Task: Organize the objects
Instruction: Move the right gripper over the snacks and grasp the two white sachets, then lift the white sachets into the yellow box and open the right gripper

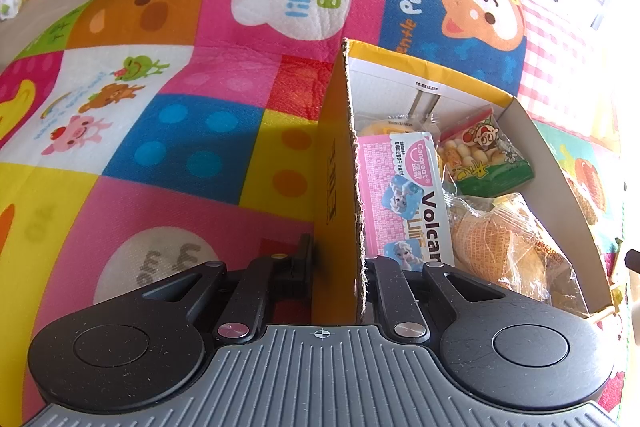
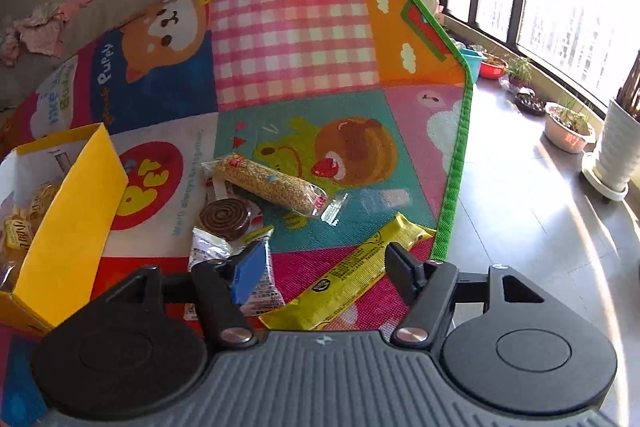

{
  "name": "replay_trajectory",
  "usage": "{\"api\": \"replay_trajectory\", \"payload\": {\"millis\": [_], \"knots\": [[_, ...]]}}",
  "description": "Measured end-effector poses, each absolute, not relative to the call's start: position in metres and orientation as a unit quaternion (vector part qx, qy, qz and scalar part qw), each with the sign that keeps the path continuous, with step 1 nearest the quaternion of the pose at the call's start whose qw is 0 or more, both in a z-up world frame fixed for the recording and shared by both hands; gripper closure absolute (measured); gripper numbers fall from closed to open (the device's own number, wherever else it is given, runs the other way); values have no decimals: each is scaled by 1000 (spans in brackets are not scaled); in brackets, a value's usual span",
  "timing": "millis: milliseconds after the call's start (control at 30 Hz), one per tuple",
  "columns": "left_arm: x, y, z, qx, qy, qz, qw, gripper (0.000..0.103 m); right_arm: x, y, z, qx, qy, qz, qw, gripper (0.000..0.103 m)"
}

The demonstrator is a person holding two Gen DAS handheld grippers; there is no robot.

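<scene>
done: several snack packets already in the yellow box (image 1: 340, 163)
left hand-held gripper (image 1: 338, 267): clamped on box wall
right hand-held gripper (image 2: 324, 271): wide, empty
left: yellow packet (image 2: 352, 283), grain bar (image 2: 268, 187), coil candy (image 2: 226, 219), silver packet (image 2: 224, 267) on mat (image 2: 296, 39)

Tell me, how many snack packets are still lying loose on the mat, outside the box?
4: a grain bar farthest out, a chocolate spiral lollipop beside it, a silver packet under the right gripper's blue finger, and a yellow bar between the fingers. Others may be hidden.

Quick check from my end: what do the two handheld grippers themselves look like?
Both share a grey ribbed body with a small crosshair mark, two round black discs, black linkage arms and silver pivot pins. The left gripper has black fingers; the right gripper has one blue finger pad. No cables or sleeves show.
</scene>
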State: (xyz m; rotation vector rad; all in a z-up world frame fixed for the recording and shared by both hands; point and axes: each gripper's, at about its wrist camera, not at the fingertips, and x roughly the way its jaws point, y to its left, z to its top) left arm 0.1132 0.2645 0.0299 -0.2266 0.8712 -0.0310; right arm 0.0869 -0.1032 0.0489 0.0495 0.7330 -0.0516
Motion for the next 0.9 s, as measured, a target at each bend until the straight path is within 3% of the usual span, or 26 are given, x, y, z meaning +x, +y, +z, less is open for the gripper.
{"api": "replay_trajectory", "payload": {"millis": [500,633,900], "knots": [[113,265,30,-110,420,-16,901,89,129,-57,20,-10,406,57,912,27],[113,265,30,-110,420,-16,901,89,127,-57,15,-5,418,57,906,42],[115,264,31,-103,424,-14,900,90,82,-61,40,18,425,89,901,46]]}}
